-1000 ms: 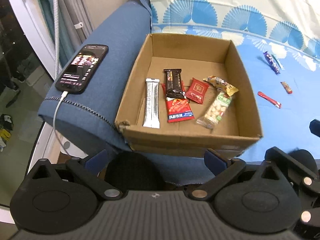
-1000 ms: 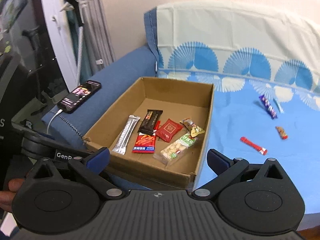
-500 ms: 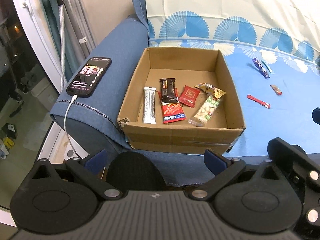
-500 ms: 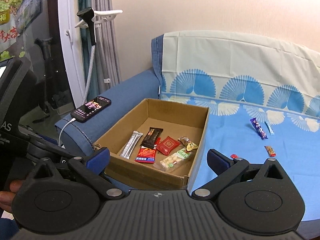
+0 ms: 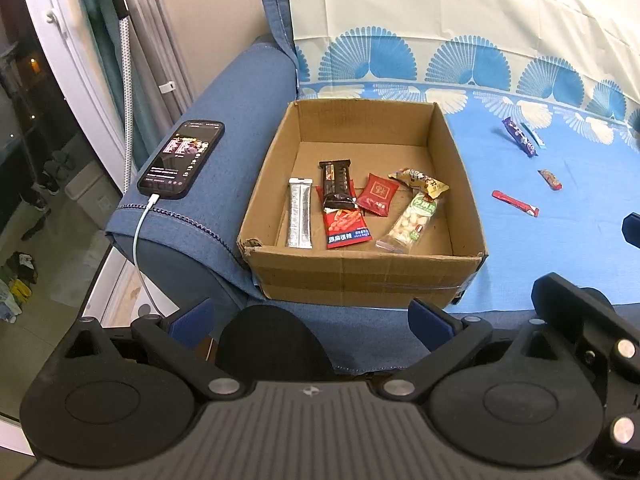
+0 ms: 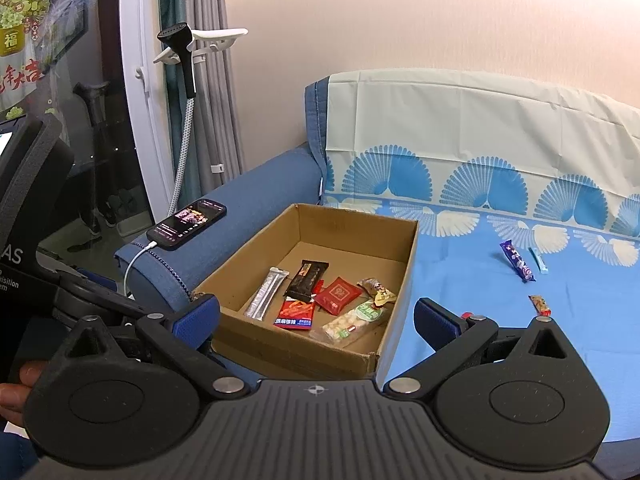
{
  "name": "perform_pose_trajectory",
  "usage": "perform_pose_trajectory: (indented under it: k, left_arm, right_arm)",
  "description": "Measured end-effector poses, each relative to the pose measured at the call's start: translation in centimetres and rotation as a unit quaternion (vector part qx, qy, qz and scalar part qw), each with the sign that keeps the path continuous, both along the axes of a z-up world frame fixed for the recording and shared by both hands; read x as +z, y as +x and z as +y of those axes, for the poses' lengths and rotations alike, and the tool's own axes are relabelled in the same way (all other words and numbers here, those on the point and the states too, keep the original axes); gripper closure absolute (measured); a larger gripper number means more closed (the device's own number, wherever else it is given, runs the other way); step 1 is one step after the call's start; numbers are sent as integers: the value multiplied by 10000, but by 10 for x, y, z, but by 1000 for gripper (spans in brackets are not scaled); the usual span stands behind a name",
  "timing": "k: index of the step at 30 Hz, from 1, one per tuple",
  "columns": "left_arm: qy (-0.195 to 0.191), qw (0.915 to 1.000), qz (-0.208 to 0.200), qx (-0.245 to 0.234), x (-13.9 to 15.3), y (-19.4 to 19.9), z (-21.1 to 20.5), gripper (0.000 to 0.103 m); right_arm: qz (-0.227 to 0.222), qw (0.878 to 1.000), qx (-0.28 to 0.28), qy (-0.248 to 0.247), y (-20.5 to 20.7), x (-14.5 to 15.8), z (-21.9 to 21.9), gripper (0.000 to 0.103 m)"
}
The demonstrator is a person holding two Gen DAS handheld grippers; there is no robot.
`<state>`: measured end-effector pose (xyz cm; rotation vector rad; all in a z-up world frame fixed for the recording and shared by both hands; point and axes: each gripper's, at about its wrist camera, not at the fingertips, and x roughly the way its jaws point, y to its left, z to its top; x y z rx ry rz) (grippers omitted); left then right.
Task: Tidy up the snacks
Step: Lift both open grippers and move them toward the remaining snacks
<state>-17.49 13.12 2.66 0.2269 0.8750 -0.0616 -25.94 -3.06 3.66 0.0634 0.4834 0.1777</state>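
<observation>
**Both hand-held grippers wide open and empty, near the snack box**

In the right wrist view the red stick snack is almost fully hidden behind the right finger; only a small red end shows. In the left wrist view it is whole. The thin light-blue packet lies just beside the purple bar, and it is hard to tell if they touch. The print on the wrappers is too small to read. The far part of the sofa cover at 3 o'clock is cut off by the picture edge. A dark round shape at 6 o'clock in the left view covers part of the sofa front; I cannot tell what it is.

The left hand-held gripper has its fingers spread far apart, nothing between them, touching nothing. It is in front of the near wall of the cardboard box. The right hand-held gripper is also spread wide and holds nothing.

The box stands on the sofa beside the blue armrest, where a phone lies with a white cable. Inside the box lie a silver stick, a dark bar partly over a red spicy pack, a small red sachet, a yellow-brown wrapper and a peanut pack. Outside, at 2 o'clock, a small brown candy lies on the cover, apart from the purple bar and the red stick.
</observation>
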Motion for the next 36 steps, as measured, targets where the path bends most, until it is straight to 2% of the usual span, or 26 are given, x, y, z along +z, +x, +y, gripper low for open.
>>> perform_pose_trajectory:
  k: [14,17,21,28,32,36]
  left_arm:
    - [173,9994,282,-98,-14,16,-13,0]
    - [238,9989,367,-167,-18,26,-25,0]
    - [351,9979,437,-312,-20,45,-48,0]
    - [229,9956,619,-671,-16,101,-119,0]
    - [-45,9936,748,-845,-17,148,-177,0]
    - [-219,9924,793,-910,-33,207,-239,0]
  right_arm:
    - [263,9996,-2,142,15,-12,-10,1]
    - [321,9991,-172,239,21,-17,-22,1]
    - [450,9957,-676,438,31,-28,-54,1]
    - [684,9813,-1708,573,55,-52,-135,1]
    - [711,9713,-2209,527,79,-68,-185,1]
    - [786,9628,-2543,462,115,-94,-234,1]
